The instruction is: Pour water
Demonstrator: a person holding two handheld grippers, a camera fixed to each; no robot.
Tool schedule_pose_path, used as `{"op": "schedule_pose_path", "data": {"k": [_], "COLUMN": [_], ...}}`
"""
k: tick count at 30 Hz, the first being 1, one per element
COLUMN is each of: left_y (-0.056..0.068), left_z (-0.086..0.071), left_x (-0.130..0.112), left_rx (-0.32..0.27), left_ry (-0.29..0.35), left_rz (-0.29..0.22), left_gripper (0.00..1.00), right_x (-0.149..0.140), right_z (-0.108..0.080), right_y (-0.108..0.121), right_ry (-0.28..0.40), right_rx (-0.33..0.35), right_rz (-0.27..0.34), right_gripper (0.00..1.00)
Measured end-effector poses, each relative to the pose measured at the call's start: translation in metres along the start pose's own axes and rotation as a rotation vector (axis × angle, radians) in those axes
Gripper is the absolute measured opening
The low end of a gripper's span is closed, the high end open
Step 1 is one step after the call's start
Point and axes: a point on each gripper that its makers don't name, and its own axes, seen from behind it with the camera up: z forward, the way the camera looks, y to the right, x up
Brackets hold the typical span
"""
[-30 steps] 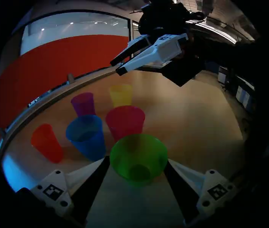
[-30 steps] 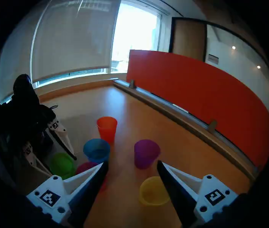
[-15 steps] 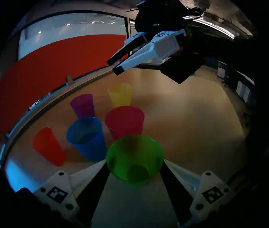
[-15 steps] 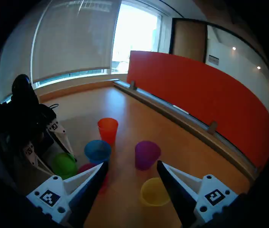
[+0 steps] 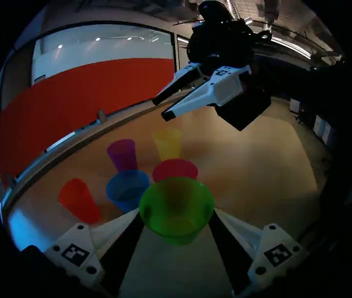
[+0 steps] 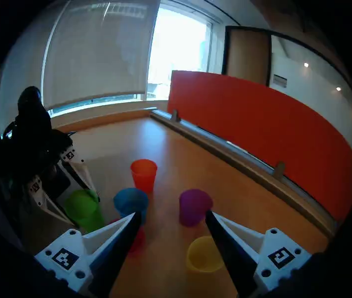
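Note:
A green cup (image 5: 176,211) sits between the fingers of my left gripper (image 5: 176,218), which is shut on its sides and holds it upright just above the wooden table (image 5: 255,164). Right behind it stand a magenta cup (image 5: 175,170) and a blue cup (image 5: 127,188). Farther back are a purple cup (image 5: 122,154) and a yellow cup (image 5: 167,143), with an orange cup (image 5: 79,200) at the left. My right gripper (image 5: 159,110) hovers open above the yellow cup. In the right gripper view, my right gripper (image 6: 172,218) frames the purple cup (image 6: 194,206), and the left gripper (image 6: 84,212) carries the green cup (image 6: 82,206).
A red partition (image 6: 275,134) with a low rail (image 6: 235,154) runs along the table's far side. A bright window (image 6: 176,49) and blinds lie beyond. The dark shape of a person (image 6: 27,134) is behind the left gripper. Bare tabletop (image 5: 255,164) stretches right of the cups.
The left gripper has risen a little with the green cup, and its view now looks at the other cups from a flatter angle. The right gripper has barely shifted.

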Motion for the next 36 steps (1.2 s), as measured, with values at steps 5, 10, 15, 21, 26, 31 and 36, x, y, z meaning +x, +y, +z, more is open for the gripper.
{"op": "schedule_pose_path", "data": {"k": [5,10,15,21,26,31,36], "left_y": [-0.01,-0.024,-0.039,-0.054,-0.065,-0.074,-0.082], "left_z": [-0.009,-0.021,-0.037,-0.056,-0.069,-0.081,-0.092], "left_x": [0.017,0.038,0.06,0.083,0.098,0.11,0.123], "left_rx": [0.022,0.058,0.096,0.136,0.167,0.197,0.22], "left_ry": [0.037,0.081,0.131,0.188,0.222,0.248,0.284], "left_rz": [-0.018,-0.026,-0.038,-0.051,-0.054,-0.05,-0.053], "left_gripper": [0.86,0.86,0.86,0.86,0.86,0.86,0.85], "right_x": [0.009,0.016,0.02,0.025,0.029,0.031,0.034], "right_z": [-0.001,-0.002,-0.003,-0.001,0.001,0.003,0.006], "right_y": [-0.002,-0.003,-0.004,-0.007,-0.009,-0.012,-0.015], "right_ry": [0.022,0.037,0.05,0.067,0.081,0.088,0.098], "right_rx": [0.0,0.001,-0.001,0.003,0.006,0.012,0.021], "right_rz": [-0.001,0.004,0.004,0.009,0.013,0.017,0.02], "right_gripper": [1.0,1.0,1.0,1.0,1.0,1.0,1.0]}}
